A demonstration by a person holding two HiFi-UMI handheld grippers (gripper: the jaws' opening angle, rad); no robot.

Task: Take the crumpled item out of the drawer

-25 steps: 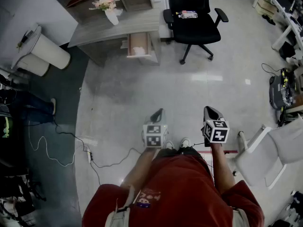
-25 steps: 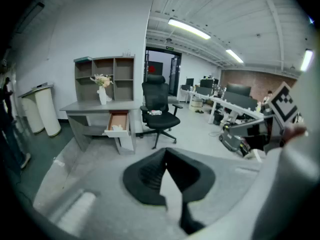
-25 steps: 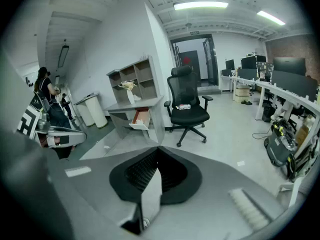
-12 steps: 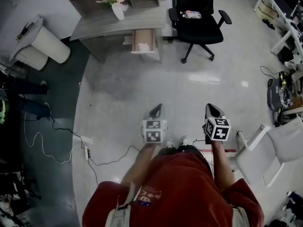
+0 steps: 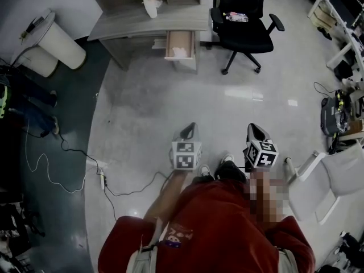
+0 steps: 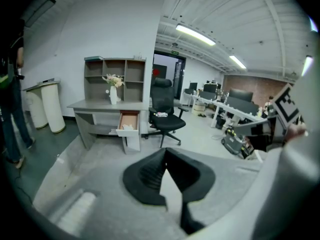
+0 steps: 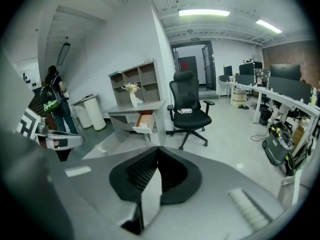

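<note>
Left gripper (image 5: 187, 128) and right gripper (image 5: 254, 129), held side by side, both clenched tip to tip on nothing. At 12 o'clock, well apart across bare floor (image 5: 187, 95), the drawer (image 5: 181, 58) stands pulled out from the desk (image 5: 142, 24) edge, with the crumpled item (image 5: 180, 52) lying inside. Office chair (image 5: 242, 24) at 1 o'clock; white chair (image 5: 335, 175) at 3 o'clock

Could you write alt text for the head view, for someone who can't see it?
A person in red stands on a grey floor, holding a left hand-held gripper and right hand-held gripper, both shut. Far ahead, the open drawer of a desk holds a crumpled white item.
</note>
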